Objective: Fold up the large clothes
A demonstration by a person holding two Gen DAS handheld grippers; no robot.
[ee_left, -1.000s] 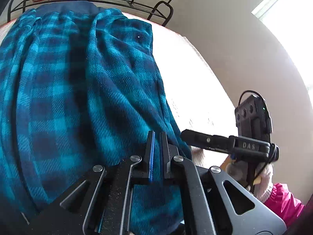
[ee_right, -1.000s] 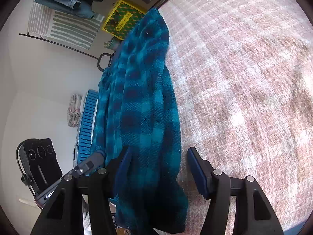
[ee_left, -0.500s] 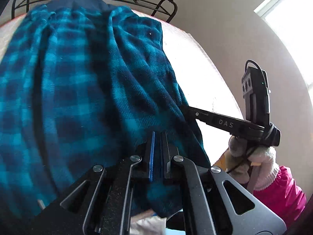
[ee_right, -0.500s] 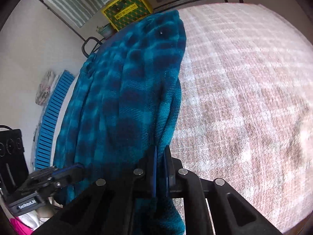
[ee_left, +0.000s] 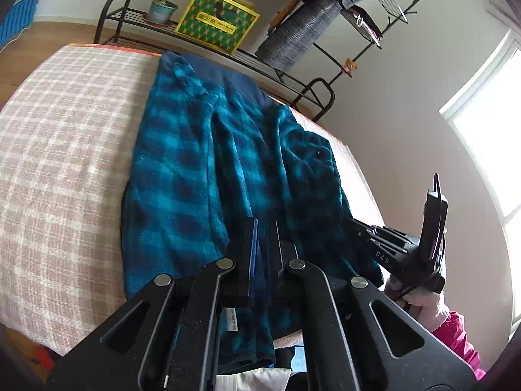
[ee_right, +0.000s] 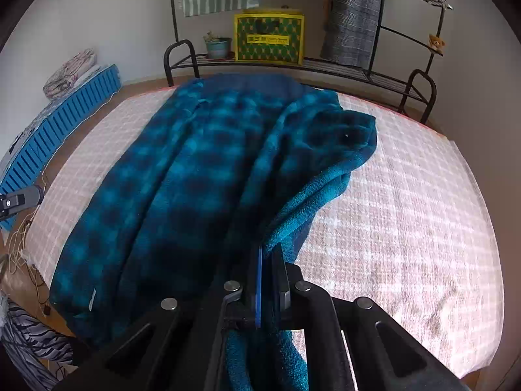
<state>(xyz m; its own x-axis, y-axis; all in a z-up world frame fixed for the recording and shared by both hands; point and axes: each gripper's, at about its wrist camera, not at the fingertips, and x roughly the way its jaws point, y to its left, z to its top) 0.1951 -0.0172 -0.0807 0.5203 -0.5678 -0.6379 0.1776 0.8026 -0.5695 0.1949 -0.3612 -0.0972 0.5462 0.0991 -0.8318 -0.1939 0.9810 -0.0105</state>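
While apparently lifted, fuzzy teal plaid fleece garment in both clamped grippers.

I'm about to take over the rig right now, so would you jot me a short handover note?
Left gripper: shut on the near hem of the blue plaid garment.
Right gripper: jaws just closed, shut on the garment's right edge, lifting it off the checked bed cover.
Garment lies lengthwise on the bed, far end towards the metal rack.
Done: both near corners gripped.
Left: carry the held end over, lay it flat, finish the folds.

Checked bed; teal plaid garment atop
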